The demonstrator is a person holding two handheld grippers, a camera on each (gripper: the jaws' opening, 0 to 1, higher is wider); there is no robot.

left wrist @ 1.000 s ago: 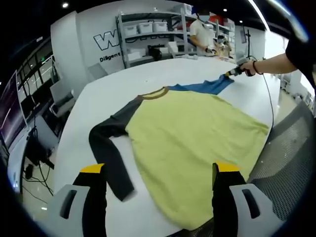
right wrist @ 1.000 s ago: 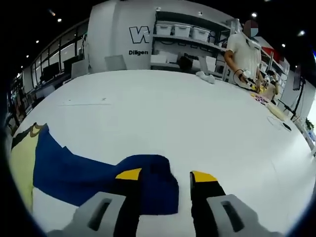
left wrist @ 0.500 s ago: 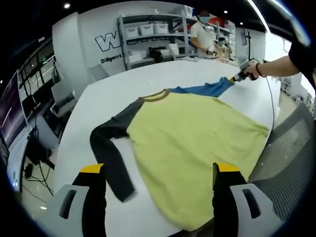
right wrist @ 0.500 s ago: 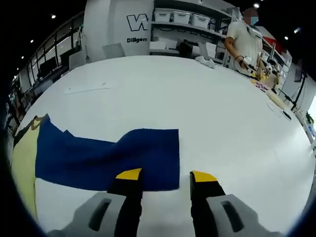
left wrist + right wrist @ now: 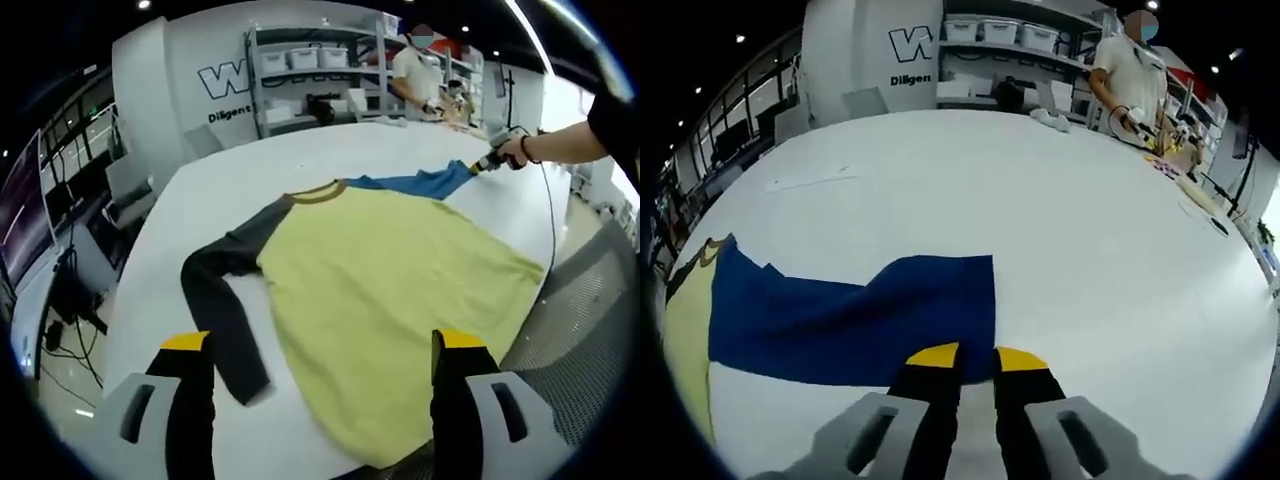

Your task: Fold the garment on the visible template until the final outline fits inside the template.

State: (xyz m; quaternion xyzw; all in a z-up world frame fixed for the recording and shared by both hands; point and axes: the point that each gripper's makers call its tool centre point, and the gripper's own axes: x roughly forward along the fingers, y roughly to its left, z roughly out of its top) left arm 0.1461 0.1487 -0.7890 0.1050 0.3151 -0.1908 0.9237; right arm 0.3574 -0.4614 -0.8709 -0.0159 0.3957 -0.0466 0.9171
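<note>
A long-sleeved shirt lies flat on the white table (image 5: 250,165). It has a yellow body (image 5: 390,290), a dark grey sleeve (image 5: 215,300) and a blue sleeve (image 5: 420,183). My left gripper (image 5: 322,345) stands open above the shirt's near hem, with nothing between its jaws. At the far end of the blue sleeve, a person's hand holds my right gripper (image 5: 487,162). In the right gripper view the blue sleeve (image 5: 860,315) lies spread out flat, and my right gripper (image 5: 976,355) is shut on the near corner of its cuff. The yellow body (image 5: 685,340) shows at the left edge.
A grey mesh chair (image 5: 590,320) stands by the table edge on the right. A person (image 5: 1130,80) works at the far end, near small items (image 5: 1185,170) on the table. Shelves with bins (image 5: 310,80) line the back wall. A thin cable (image 5: 543,210) trails from my right gripper.
My right gripper's jaws have gone from wide open to shut at the cuff corner. The bunched cuff has come to lie flat. My left gripper has stayed open.
</note>
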